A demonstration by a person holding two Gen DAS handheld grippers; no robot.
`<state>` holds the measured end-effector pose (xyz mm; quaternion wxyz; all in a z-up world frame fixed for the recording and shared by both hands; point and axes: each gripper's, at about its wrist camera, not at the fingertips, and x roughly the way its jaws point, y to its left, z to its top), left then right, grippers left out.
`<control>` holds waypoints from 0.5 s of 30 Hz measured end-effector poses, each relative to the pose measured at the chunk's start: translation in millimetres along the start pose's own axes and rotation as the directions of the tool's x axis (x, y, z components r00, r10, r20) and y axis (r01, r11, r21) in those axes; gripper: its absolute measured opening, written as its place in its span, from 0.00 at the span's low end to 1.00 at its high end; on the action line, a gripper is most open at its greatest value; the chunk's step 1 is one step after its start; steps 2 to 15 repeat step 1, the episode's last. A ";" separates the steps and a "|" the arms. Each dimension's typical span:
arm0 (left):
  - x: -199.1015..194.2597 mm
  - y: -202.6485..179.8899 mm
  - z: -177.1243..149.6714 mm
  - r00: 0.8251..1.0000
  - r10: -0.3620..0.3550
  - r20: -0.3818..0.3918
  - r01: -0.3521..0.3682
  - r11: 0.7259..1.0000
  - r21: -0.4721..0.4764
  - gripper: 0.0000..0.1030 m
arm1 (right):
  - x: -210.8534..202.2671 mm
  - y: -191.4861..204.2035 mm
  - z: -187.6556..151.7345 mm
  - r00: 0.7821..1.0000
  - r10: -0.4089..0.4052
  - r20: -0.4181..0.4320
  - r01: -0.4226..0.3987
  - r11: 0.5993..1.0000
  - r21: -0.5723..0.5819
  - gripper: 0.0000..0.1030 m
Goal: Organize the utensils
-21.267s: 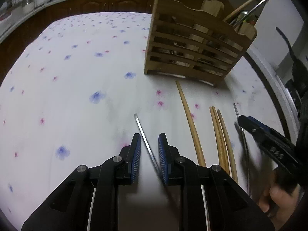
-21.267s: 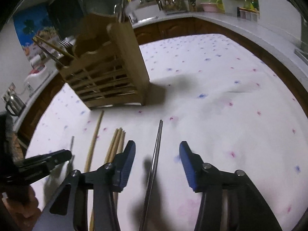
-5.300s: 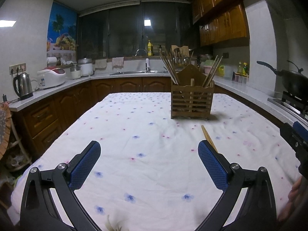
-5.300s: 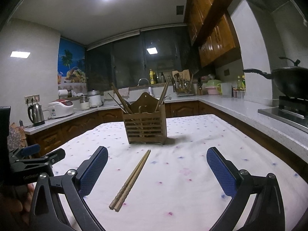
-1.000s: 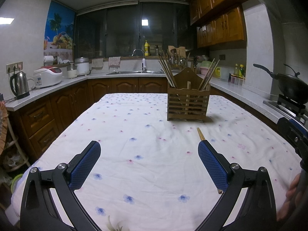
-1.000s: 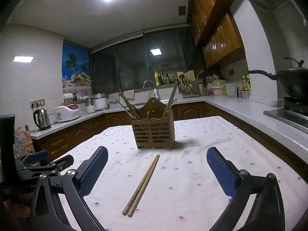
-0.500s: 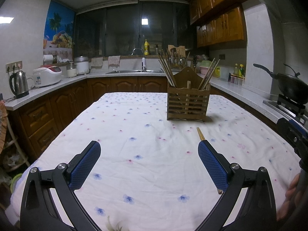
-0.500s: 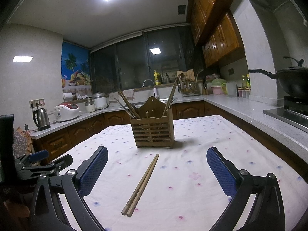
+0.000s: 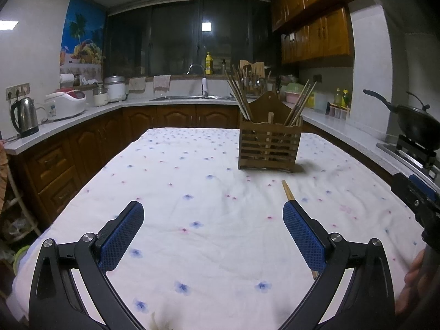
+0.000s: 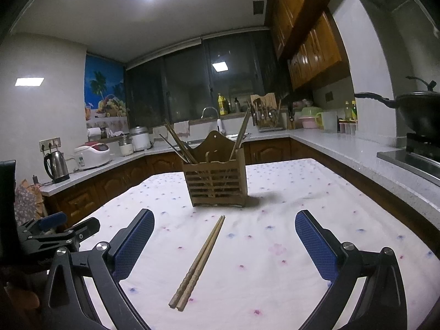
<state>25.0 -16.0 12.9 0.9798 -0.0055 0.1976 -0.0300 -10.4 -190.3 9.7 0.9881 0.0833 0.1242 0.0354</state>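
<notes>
Floral tablecloth (image 10: pixel 288 192) covers the table, wide and bare around both tools. Ahead of the right gripper (image 10: pixel 224 236) stands a slatted wooden holder (image 10: pixel 217 184) bristling with chopsticks. Between its spread-apart jaws lies a pair of wooden chopsticks (image 10: pixel 199 261), side by side and touching. Left gripper (image 9: pixel 213 231) gapes too, empty.

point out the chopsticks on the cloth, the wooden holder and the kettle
chopsticks (image 10: pixel 200 261): right wrist view, middle of the pair lying on the cloth
holder (image 10: pixel 216 183): right wrist view, slatted front wall
kettle (image 9: pixel 24 116): left wrist view, steel body, on the left counter
</notes>
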 end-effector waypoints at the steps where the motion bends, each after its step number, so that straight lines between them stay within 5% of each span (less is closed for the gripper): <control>1: 1.2 1.1 0.5 1.000 -0.002 -0.002 0.002 1.000 0.000 1.00 | 1.6 -1.7 0.3 1.000 -0.001 -0.004 0.001 1.000 0.001 1.00; 15: 1.2 1.1 0.5 1.000 -0.002 -0.002 0.002 1.000 0.000 1.00 | 1.6 -1.7 0.3 1.000 -0.001 -0.004 0.001 1.000 0.001 1.00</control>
